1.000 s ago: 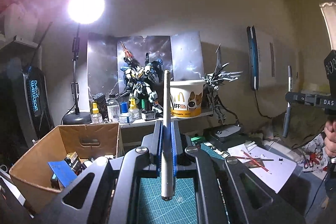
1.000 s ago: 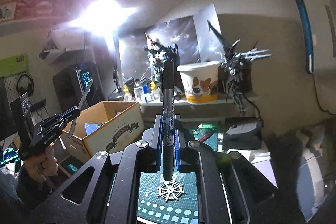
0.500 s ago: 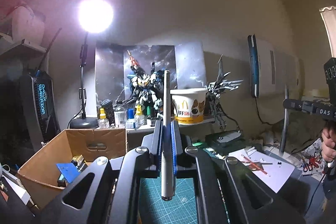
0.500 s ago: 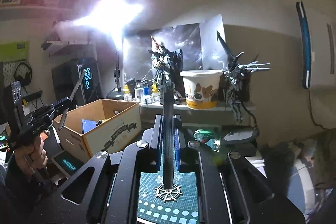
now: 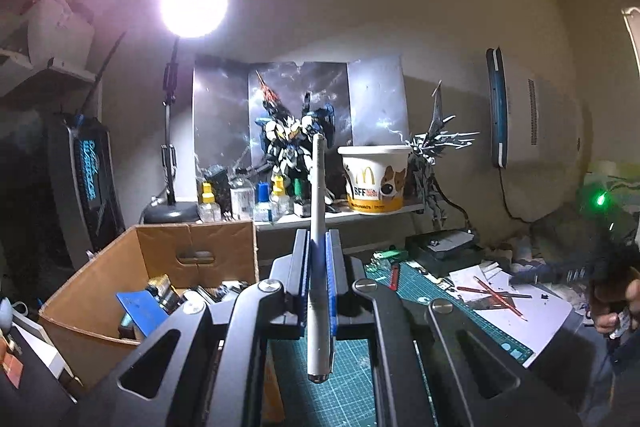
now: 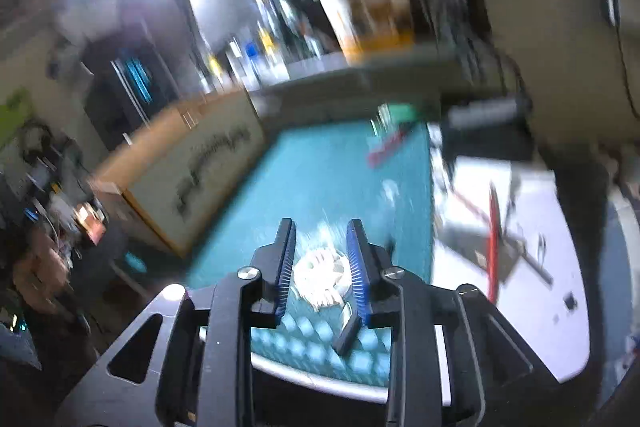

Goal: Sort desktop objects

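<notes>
— Two grippers, what has each got?
— Left gripper [image 5: 318, 281] clamps a grey pen [image 5: 319, 259] upright above the green mat [image 5: 344, 379]. Right gripper [image 6: 322, 267] is spread, nothing between its fingers, over a pale wheel-shaped piece [image 6: 320, 277]; that view is blurred.
— Next?
— Likely the pen goes into the cardboard box [image 5: 160, 247], which already holds tools and a blue card.

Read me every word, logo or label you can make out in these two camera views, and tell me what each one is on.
"BFF", under a golden arches "M" logo: on the paper bucket on the shelf.
Glowing teal vertical lettering on the dark tower at left: too distorted to read.
Dark script print on the cardboard box side, right wrist view: motion-blurred, unreadable.
Labels on the small bottles: too small.
Grey pen in the left gripper: no visible text.
</notes>
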The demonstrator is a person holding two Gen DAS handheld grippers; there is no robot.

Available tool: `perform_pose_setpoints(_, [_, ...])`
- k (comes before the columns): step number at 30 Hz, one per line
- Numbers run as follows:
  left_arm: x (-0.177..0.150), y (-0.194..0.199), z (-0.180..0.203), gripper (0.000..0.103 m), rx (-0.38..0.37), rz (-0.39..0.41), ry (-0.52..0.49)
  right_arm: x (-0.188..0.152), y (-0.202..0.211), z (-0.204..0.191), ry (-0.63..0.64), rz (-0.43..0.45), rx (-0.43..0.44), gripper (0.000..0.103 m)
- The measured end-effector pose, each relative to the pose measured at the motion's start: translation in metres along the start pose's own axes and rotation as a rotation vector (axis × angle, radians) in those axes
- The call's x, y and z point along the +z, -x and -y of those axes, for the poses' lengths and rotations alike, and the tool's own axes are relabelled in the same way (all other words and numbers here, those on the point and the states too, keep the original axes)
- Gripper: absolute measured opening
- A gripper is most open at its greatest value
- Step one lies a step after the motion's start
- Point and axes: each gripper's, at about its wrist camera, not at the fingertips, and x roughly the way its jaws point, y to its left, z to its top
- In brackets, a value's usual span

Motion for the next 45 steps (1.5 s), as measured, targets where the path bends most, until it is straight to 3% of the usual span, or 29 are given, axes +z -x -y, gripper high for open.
perform_pose_setpoints(3, [-0.002,-0.003,0.000,0.007,-0.002,-0.011,-0.003,-0.011,-0.038,0.004,-0.013,-0.124,-0.063,0.026])
perform_pose_setpoints(5, [-0.003,-0.005,0.001,0.007,0.000,-0.020,-0.008,-0.017,-0.059,0.007,-0.018,-0.174,-0.122,0.026])
perform_pose_setpoints(12, [-0.004,-0.006,0.002,0.007,0.005,-0.033,-0.019,-0.039,-0.101,-0.006,0.040,-0.314,-0.195,0.026])
perform_pose_setpoints(15, [-0.004,-0.006,0.003,0.007,0.003,-0.037,-0.020,-0.042,-0.105,-0.013,0.078,-0.288,-0.239,0.023])
perform_pose_setpoints(19, [-0.004,-0.006,0.004,0.007,-0.003,-0.041,-0.023,-0.041,-0.102,-0.008,0.047,-0.278,-0.234,0.011])
perform_pose_setpoints(23, [-0.004,-0.006,0.003,0.007,-0.001,-0.044,-0.019,-0.036,-0.097,-0.004,0.023,-0.262,-0.227,0.011])
perform_pose_setpoints(28, [-0.003,-0.006,0.001,0.007,0.004,-0.048,-0.013,-0.020,-0.068,-0.007,0.005,-0.152,-0.175,0.011])
perform_pose_setpoints(39, [-0.003,-0.004,-0.003,0.007,0.019,-0.054,-0.004,0.019,0.047,-0.061,0.072,0.346,-0.102,0.011])
perform_pose_setpoints(45, [-0.003,0.004,-0.010,0.007,0.039,-0.040,0.008,0.028,0.075,-0.092,0.143,0.455,-0.088,0.011])
